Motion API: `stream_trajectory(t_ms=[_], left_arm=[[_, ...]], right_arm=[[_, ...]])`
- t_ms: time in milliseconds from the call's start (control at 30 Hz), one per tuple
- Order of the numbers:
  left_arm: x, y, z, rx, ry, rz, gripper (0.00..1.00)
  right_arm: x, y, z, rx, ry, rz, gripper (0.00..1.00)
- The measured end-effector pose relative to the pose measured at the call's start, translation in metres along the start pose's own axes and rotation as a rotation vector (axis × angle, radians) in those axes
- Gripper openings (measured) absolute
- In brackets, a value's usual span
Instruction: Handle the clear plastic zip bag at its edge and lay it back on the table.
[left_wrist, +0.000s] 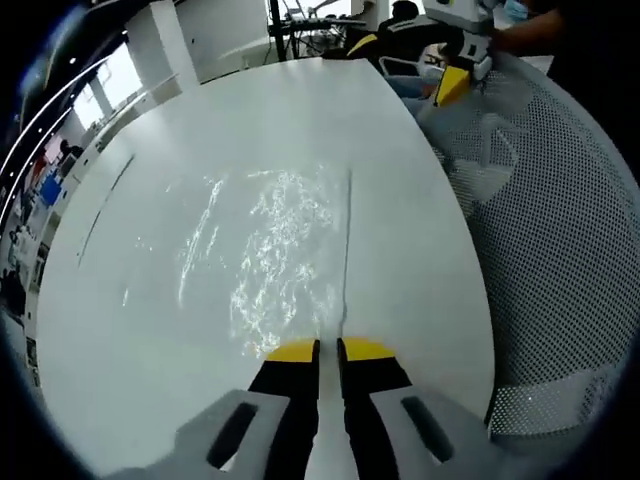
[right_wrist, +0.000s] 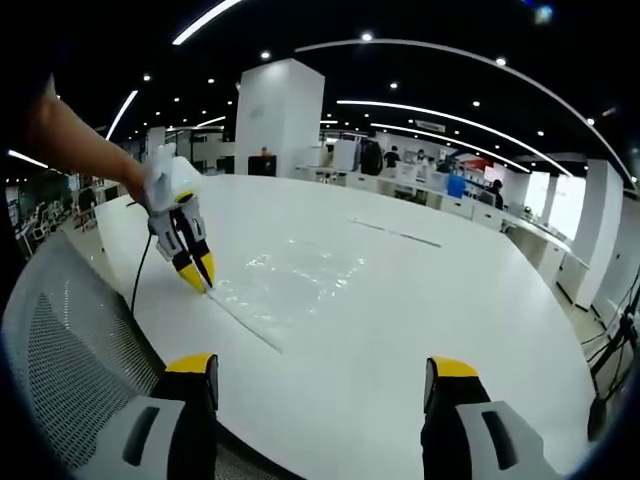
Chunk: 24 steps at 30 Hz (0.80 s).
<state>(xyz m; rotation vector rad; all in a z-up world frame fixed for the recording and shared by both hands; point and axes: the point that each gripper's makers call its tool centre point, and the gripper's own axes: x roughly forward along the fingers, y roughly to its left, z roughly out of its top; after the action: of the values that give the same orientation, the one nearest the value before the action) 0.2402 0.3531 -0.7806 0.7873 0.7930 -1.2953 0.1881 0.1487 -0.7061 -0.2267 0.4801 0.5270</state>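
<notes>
My left hand-held gripper (left_wrist: 328, 350): jaws pinched together on the near edge of the clear zip bag (left_wrist: 275, 255).
My right hand-held gripper (right_wrist: 320, 375): jaws wide apart, holding nothing.
Bag: lying flat on the white worktop (left_wrist: 110, 340).
Progress: I judge the edge grip made; what's left is letting go.
Count: one bag, two hand-held grippers, one mesh chair (left_wrist: 560, 230).
</notes>
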Motion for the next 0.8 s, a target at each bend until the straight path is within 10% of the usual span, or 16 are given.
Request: stream_trajectory(t_ms=[800], left_arm=[[-0.011, -0.012, 0.002, 0.026, -0.002, 0.053, 0.0]], right_arm=[[-0.001, 0.007, 0.006, -0.076, -0.002, 0.026, 0.85]])
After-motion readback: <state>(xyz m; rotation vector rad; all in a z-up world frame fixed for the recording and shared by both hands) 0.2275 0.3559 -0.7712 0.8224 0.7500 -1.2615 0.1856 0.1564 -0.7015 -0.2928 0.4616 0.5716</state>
